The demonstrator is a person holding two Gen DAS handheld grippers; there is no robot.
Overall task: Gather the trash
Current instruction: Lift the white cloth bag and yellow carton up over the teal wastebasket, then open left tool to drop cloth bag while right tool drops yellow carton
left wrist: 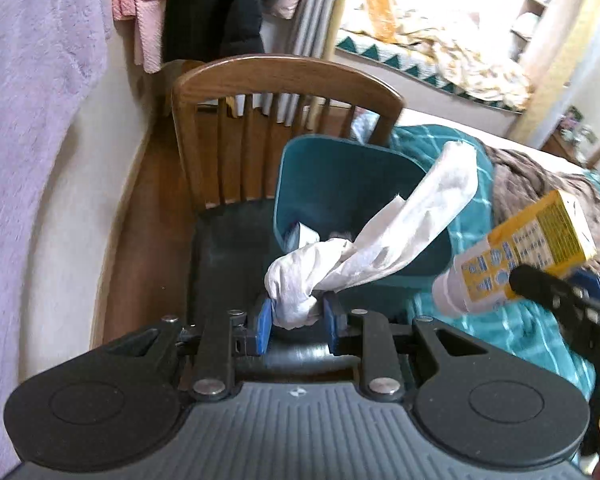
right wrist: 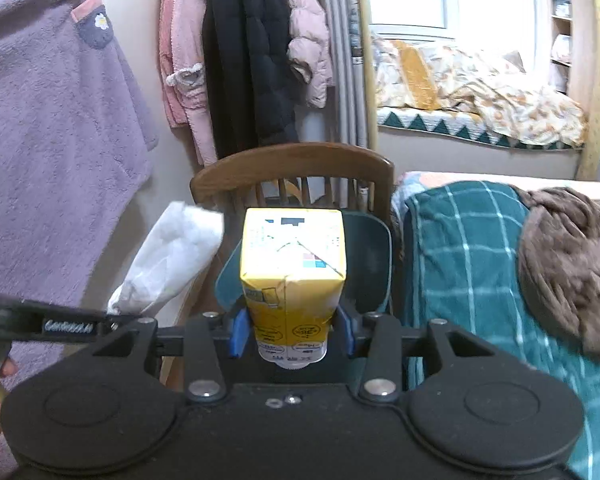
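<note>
Bin (left wrist: 340, 184) lies dead ahead of my left hand-held gripper (left wrist: 296, 316), clenched on tissue (left wrist: 300, 280); right hand-held gripper (right wrist: 292, 336) grasps carton (right wrist: 292, 264), farther off.

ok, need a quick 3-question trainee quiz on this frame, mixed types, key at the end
1. True or false: the left gripper is shut on the crumpled white tissue.
2. Which item does the right gripper hold? A) a glass bottle B) the yellow carton C) a spoon
3. Fill in: the teal trash bin sits on the seat of the wooden ____.

Key: 1 true; 2 B; 3 chair.
</note>
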